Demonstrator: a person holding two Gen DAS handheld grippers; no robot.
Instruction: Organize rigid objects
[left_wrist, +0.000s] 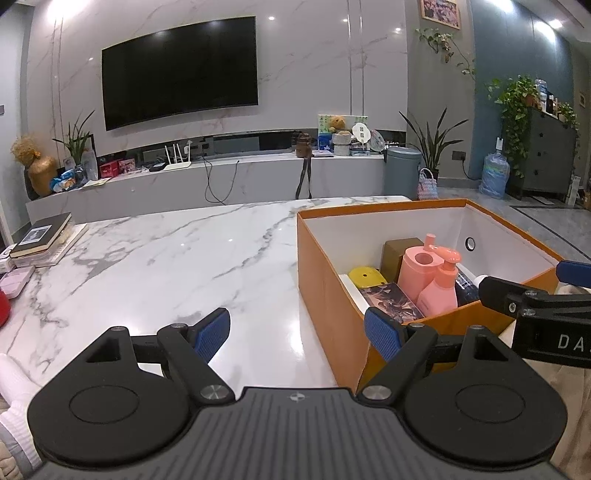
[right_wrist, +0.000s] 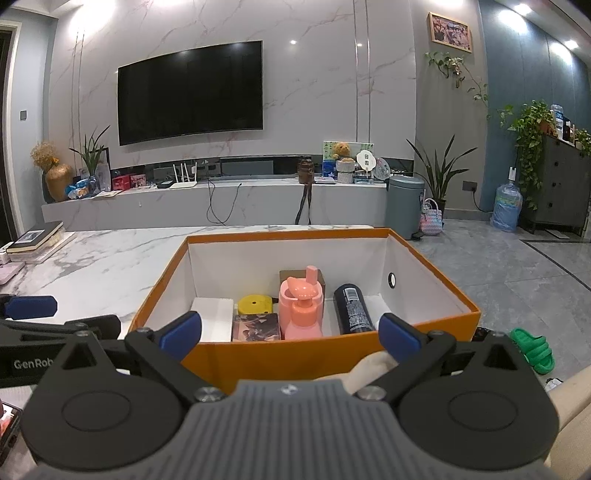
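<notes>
Looking along your left gripper (left_wrist: 297, 334), you hold it spread wide and empty over the marble table (left_wrist: 166, 251); the orange box (left_wrist: 328, 295) sits at two o'clock. From the right gripper (right_wrist: 290, 332), equally wide and empty, the pink pump bottle (right_wrist: 301, 314) and black can (right_wrist: 352, 308) lie at twelve o'clock, packed inside, seemingly sorted.

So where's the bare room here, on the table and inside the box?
Table: bare between the books and the orange box. Box: far half bare up to its back wall; near half crowded with pink bottle, black can, yellow thing.
</notes>
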